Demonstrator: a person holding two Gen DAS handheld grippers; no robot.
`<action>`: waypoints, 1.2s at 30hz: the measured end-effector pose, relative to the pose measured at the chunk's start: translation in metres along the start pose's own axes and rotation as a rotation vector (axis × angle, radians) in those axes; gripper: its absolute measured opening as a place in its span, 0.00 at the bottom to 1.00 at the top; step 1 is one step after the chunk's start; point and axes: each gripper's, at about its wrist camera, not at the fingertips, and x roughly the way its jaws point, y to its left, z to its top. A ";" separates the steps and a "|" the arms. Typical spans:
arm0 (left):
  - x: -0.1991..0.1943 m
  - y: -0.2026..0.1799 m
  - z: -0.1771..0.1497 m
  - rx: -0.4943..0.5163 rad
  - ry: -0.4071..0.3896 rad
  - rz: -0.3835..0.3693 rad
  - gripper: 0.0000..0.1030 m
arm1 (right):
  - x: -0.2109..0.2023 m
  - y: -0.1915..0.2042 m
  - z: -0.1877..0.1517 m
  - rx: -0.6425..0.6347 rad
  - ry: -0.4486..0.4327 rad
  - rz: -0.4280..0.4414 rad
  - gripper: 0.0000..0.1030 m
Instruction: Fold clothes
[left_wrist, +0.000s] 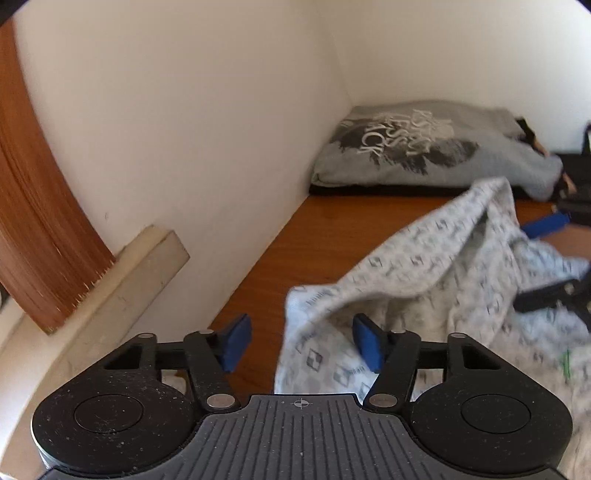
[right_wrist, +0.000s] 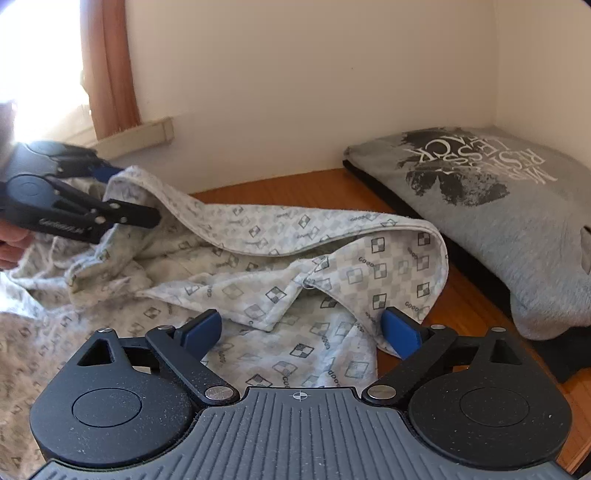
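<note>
White checker-print garment (right_wrist: 288, 258), grey black-printed shirt (right_wrist: 498, 192), orange-brown table (left_wrist: 314, 240).

White walls (right_wrist: 295, 74), wooden tabletop (left_wrist: 314, 243), orange curtain (right_wrist: 110, 66), bright window (right_wrist: 40, 51)

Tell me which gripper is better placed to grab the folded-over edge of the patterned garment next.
Probably the right gripper. Its open fingers straddle the patterned garment, with the turned-over edge directly ahead. The left gripper, also open, sits at the garment's corner, half over bare wooden surface.
</note>
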 end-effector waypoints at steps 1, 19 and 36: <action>0.003 0.003 0.002 -0.025 -0.001 -0.012 0.48 | -0.001 -0.001 -0.001 0.009 -0.006 0.006 0.91; 0.004 0.035 0.056 -0.212 -0.172 -0.051 0.05 | -0.007 -0.051 0.024 0.124 -0.042 -0.111 0.69; 0.070 0.017 0.126 -0.113 -0.194 0.005 0.04 | -0.051 -0.087 0.064 0.153 -0.270 -0.147 0.02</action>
